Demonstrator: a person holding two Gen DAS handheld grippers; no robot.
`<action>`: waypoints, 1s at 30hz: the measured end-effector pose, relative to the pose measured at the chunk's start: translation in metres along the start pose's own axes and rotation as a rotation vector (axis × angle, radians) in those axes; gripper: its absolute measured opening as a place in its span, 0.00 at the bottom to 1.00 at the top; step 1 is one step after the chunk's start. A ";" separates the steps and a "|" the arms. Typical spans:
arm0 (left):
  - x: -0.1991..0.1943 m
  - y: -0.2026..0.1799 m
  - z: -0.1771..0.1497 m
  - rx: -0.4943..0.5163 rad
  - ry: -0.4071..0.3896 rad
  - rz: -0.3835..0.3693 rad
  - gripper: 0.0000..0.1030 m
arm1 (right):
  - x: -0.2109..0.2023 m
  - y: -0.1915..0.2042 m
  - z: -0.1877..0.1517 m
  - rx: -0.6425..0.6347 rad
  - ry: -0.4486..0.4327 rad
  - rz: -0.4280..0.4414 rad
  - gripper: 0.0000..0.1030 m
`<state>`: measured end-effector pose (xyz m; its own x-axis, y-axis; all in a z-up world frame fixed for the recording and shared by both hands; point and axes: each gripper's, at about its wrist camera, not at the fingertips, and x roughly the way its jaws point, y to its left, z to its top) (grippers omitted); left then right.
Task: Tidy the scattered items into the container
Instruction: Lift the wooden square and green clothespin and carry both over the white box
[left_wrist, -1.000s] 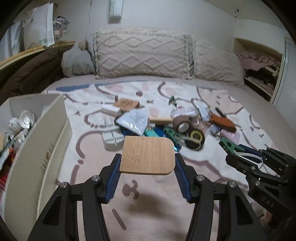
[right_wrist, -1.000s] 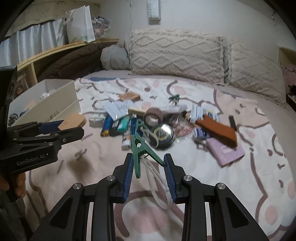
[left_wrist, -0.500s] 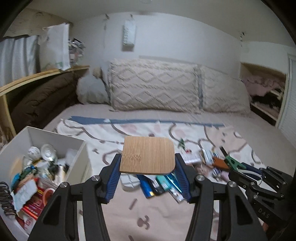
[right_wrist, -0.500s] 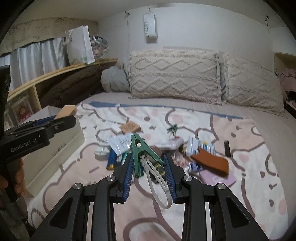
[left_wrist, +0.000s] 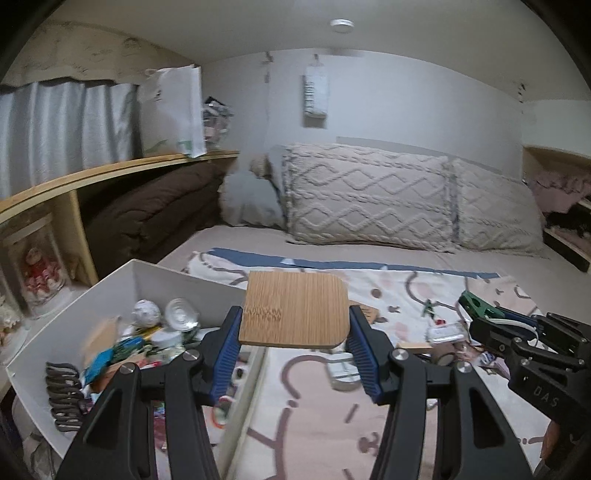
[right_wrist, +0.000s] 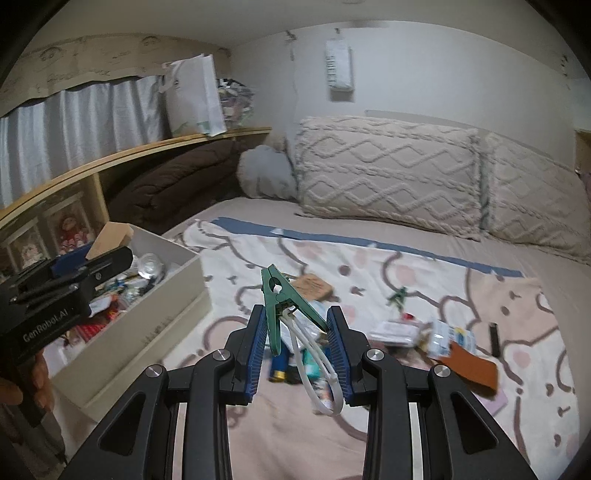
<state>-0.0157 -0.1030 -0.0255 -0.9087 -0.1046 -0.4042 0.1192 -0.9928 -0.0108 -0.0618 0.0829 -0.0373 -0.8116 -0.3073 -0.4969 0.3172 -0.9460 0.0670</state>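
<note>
Left wrist view: fingers (left_wrist: 295, 343) grip bamboo board (left_wrist: 295, 314) above container's rim (left_wrist: 255, 373); right fingers (right_wrist: 297, 343) grip clothespin (right_wrist: 286, 299).

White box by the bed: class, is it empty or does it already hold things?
Holding things. The white box shows a foil ball, packets and other clutter inside.

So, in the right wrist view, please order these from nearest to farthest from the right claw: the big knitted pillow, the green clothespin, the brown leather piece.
1. Green clothespin: clamped in the right claw.
2. Brown leather piece: on the blanket, to the right.
3. Big knitted pillow: far back, at the head of the bed.
</note>
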 end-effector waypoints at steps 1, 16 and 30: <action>0.000 0.006 0.000 -0.009 -0.001 0.009 0.54 | 0.002 0.006 0.003 -0.007 0.000 0.007 0.33; -0.012 0.089 -0.007 -0.113 -0.033 0.188 0.54 | 0.028 0.104 0.030 -0.101 -0.013 0.157 0.33; -0.016 0.159 -0.017 -0.216 -0.020 0.323 0.54 | 0.053 0.164 0.022 -0.115 0.057 0.298 0.33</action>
<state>0.0246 -0.2582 -0.0367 -0.8179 -0.4129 -0.4007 0.4799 -0.8738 -0.0792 -0.0635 -0.0910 -0.0332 -0.6466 -0.5599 -0.5181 0.5930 -0.7962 0.1205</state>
